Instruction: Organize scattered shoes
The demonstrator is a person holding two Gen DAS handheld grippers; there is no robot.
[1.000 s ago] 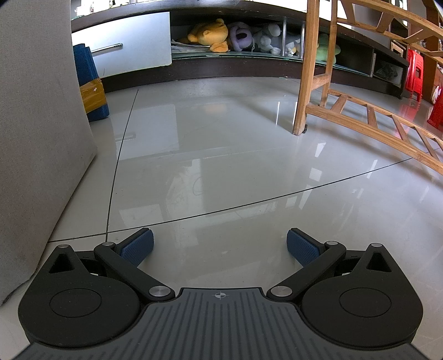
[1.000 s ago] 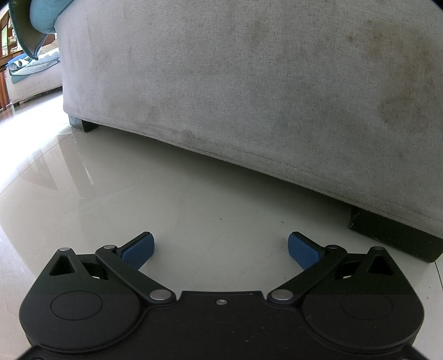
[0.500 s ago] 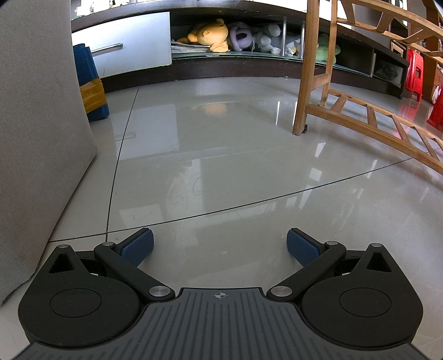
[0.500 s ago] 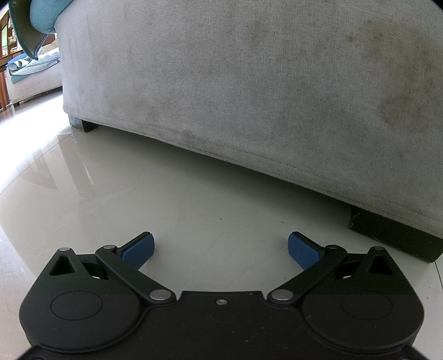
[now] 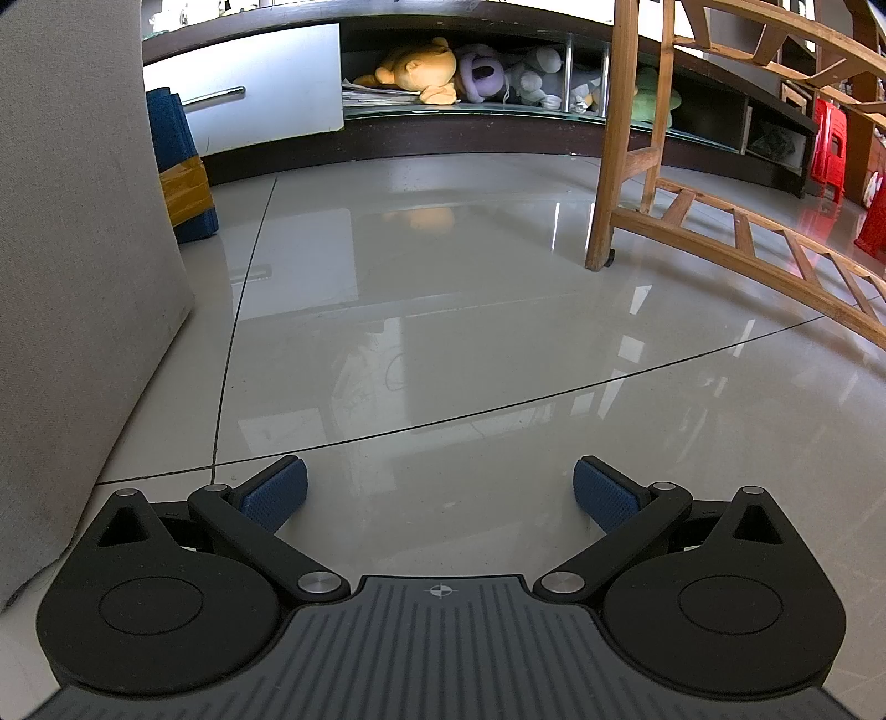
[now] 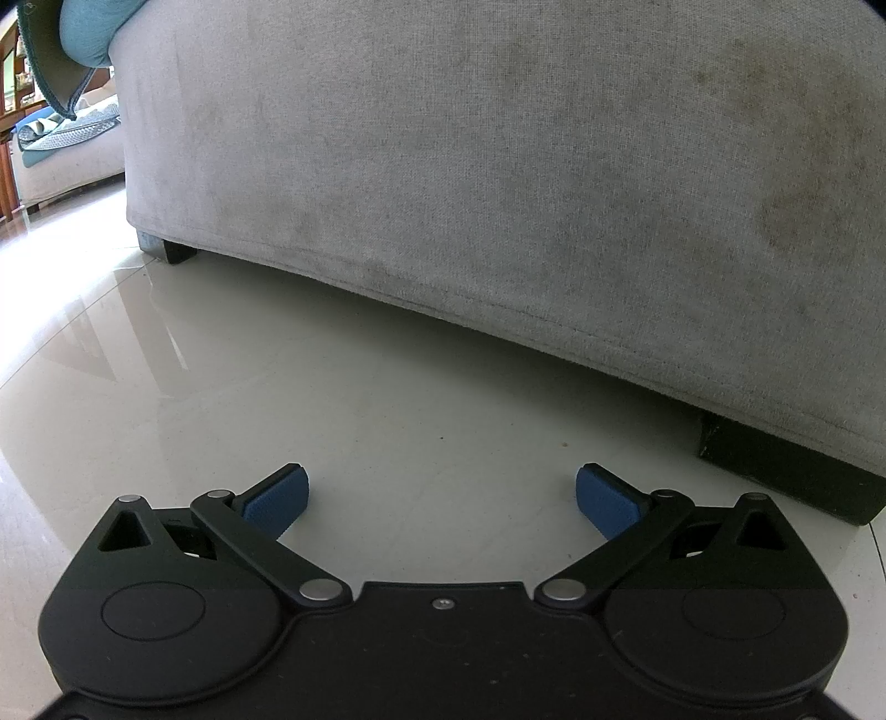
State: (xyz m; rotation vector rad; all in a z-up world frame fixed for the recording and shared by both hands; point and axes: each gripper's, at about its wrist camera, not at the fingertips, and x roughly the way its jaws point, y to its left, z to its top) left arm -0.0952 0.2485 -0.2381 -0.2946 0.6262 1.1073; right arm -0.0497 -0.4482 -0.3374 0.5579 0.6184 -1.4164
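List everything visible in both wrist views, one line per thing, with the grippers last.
sofa: one, grey fabric with stains, on dark feet, fills the right wrist view; its side is at the left edge of the left wrist view
floor: glossy pale tiles, both views; no shoes in sight
low cabinet: one, dark with a white drawer front, far wall
plush toys: several, yellow, purple, grey and green, on the cabinet shelf
wooden frame: one, light brown, right of the left wrist view
blue bundle: one, with yellow tape, beside the sofa
red stool: at least one, far right
teal cloth: one, top left over the sofa
left gripper: open, empty
right gripper: open, empty
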